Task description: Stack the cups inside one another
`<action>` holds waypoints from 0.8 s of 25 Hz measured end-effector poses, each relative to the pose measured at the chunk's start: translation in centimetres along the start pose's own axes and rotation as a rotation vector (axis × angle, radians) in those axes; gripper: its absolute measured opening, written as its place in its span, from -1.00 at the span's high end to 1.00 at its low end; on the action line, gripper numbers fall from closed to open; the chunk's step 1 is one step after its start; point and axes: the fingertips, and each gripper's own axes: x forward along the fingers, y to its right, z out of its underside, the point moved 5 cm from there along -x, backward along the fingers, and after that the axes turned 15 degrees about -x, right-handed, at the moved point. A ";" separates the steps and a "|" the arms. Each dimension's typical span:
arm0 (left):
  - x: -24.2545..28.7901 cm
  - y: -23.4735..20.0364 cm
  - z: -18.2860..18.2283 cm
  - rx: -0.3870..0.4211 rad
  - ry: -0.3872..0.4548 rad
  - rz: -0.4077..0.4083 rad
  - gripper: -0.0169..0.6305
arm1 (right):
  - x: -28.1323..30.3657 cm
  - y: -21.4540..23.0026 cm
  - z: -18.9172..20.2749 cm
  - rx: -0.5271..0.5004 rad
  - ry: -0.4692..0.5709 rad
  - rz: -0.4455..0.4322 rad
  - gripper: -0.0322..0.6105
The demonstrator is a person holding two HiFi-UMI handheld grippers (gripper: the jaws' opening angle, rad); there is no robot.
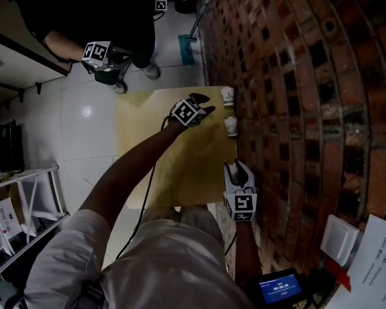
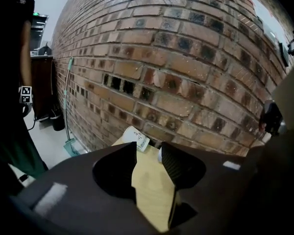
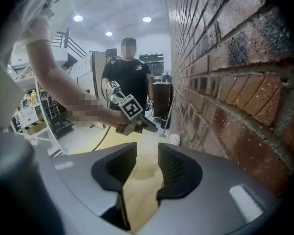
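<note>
Two white paper cups with printed labels stand on the yellow table (image 1: 154,147) along its right edge, by the brick wall: a far cup (image 1: 227,95) and a near cup (image 1: 231,126). My left gripper (image 1: 206,103) hovers just left of them, open, with only table top between its jaws. In the left gripper view the far cup (image 2: 135,137) shows ahead of that gripper (image 2: 148,155), and the near cup (image 2: 159,154) peeks from behind the right jaw. My right gripper (image 1: 235,167) is open and empty over the table's near right corner; in its view one cup (image 3: 174,139) shows far ahead of it (image 3: 147,161).
The brick wall (image 1: 296,108) runs close along the table's right side. A person in black (image 1: 96,18) stands beyond the far end, holding another marker-cube gripper (image 1: 96,53). A teal dustpan (image 1: 186,47) leans by the wall. White shelving (image 1: 26,192) stands at left.
</note>
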 end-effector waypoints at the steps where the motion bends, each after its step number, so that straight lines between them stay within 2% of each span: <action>1: 1.1 -0.4 -0.7 0.013 -0.007 0.000 0.39 | 0.2 -0.1 0.2 0.000 -0.008 -0.008 0.49; 6: 6.0 -3.1 -3.0 0.110 -0.110 -0.032 0.36 | 1.2 -0.3 0.4 -0.026 -0.030 -0.044 0.49; 11: 10.0 -5.0 -4.3 0.167 -0.183 -0.004 0.33 | 2.0 0.5 0.5 -0.020 -0.045 -0.047 0.49; 14: 12.1 -5.9 -4.3 0.194 -0.243 0.033 0.31 | 2.4 0.8 0.9 -0.017 -0.051 -0.053 0.49; 20: 14.3 -6.0 -3.2 0.202 -0.400 0.169 0.29 | 2.8 1.0 1.1 0.009 -0.053 -0.062 0.49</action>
